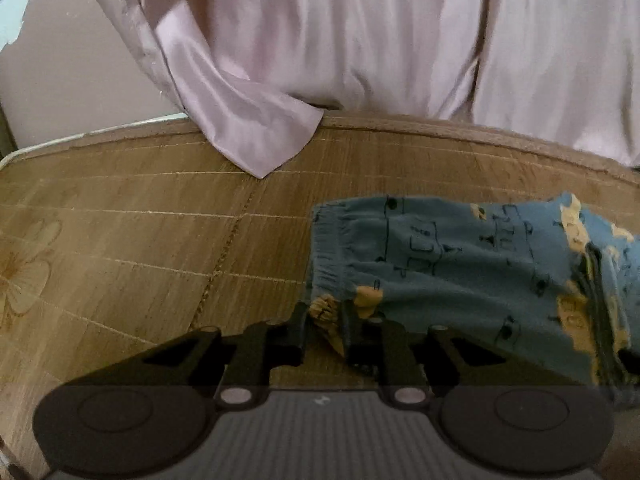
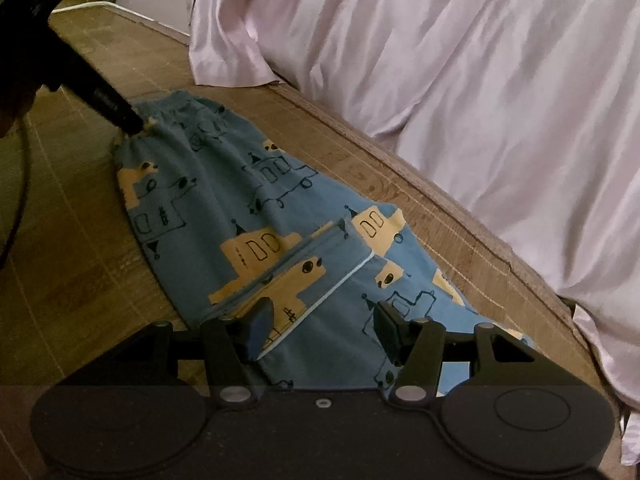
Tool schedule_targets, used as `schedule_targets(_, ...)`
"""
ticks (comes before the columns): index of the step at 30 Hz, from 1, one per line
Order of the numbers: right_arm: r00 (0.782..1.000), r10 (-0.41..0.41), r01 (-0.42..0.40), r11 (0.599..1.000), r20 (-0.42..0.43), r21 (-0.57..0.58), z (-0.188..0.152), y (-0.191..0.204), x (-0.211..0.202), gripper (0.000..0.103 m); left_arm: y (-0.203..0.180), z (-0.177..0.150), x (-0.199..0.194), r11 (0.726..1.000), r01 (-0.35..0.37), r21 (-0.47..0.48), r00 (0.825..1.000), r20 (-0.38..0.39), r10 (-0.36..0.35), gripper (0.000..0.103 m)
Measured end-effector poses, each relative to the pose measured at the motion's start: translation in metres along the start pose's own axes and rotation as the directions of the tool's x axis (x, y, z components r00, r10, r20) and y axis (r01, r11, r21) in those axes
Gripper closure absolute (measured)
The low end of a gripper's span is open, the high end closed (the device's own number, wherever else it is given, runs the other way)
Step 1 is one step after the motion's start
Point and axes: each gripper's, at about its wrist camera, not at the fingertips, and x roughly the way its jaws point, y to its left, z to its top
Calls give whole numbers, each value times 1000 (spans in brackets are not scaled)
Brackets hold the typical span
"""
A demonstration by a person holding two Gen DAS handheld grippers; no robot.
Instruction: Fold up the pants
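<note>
Right wrist only: right gripper (image 2: 318, 330) agape over pants (image 2: 248, 216)

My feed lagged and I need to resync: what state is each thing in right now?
Pants: lying on the mat, one layer folded over, waistband bunched.
Left gripper: shut on the waistband corner.
Right gripper: open, fingers astride the leg end.
Mat: flat under the pants.
Pink curtain: hanging, hem draped onto the mat.
</note>
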Motion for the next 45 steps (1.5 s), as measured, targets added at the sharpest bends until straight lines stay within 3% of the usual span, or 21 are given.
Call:
schedule_targets(1,1000,2,-2,1000,0,4,0,-1,1,45,-4,0,-1,1000,-19,25,1000,7,19,73)
schedule_targets(2,1000,3,-3,1000,0,5,0,-1,1,45,-7,-2,-3,997,-49,53,999,17,48,58)
schedule_targets(3,1000,4,-4,1000,0,6,0,-1,1,45,-10,-2,-2,994,-82,73,996,25,80,48)
schedule_targets(4,1000,6,-6,1000,1,6,0,-1,2,45,-11,-3,0,992,-100,83,995,30,98,47)
schedule_targets(7,1000,9,-9,1000,-1,16,0,-2,2,45,-5,-2,4,996,-64,55,998,18,63,47)
schedule_targets(10,1000,6,-6,1000,1,17,0,0,1,45,6,1,9,1000,-6,-5,1000,-8,6,50)
schedule_targets(13,1000,7,-7,1000,1,23,-1,0,1,45,13,3,14,997,63,-49,998,-24,-64,66)
schedule_targets(18,1000,9,-10,1000,3,28,-1,-1,0,45,10,0,12,997,71,-42,997,-3,-72,79)
schedule_targets(23,1000,10,-10,999,5,31,-1,0,-1,45,-2,-3,7,1000,22,-3,999,35,-21,85)
schedule_targets(25,1000,15,-16,999,7,29,-2,-1,-1,45,-16,-7,3,996,-32,83,997,74,26,85)
schedule_targets(28,1000,15,-16,999,8,37,-2,-1,-1,45,-38,-14,-4,969,-112,220,984,160,78,86)
schedule_targets(31,1000,16,-16,999,8,45,-2,0,-1,45,-45,-15,-8,958,-128,255,977,199,78,87)
schedule_targets(34,1000,19,-19,998,6,52,-1,-1,-1,45,-37,-7,-9,980,-74,186,988,151,46,87)
schedule_targets(37,1000,31,-30,997,-2,71,0,-5,1,45,-15,4,-12,999,32,25,997,71,-34,88)
schedule_targets(41,998,66,-65,990,-7,122,1,-13,1,42,13,8,-13,977,136,-167,991,26,-134,88)
schedule_targets(45,996,73,-80,983,51,163,-2,-22,-13,29,13,13,-20,972,154,-177,988,45,-149,88)
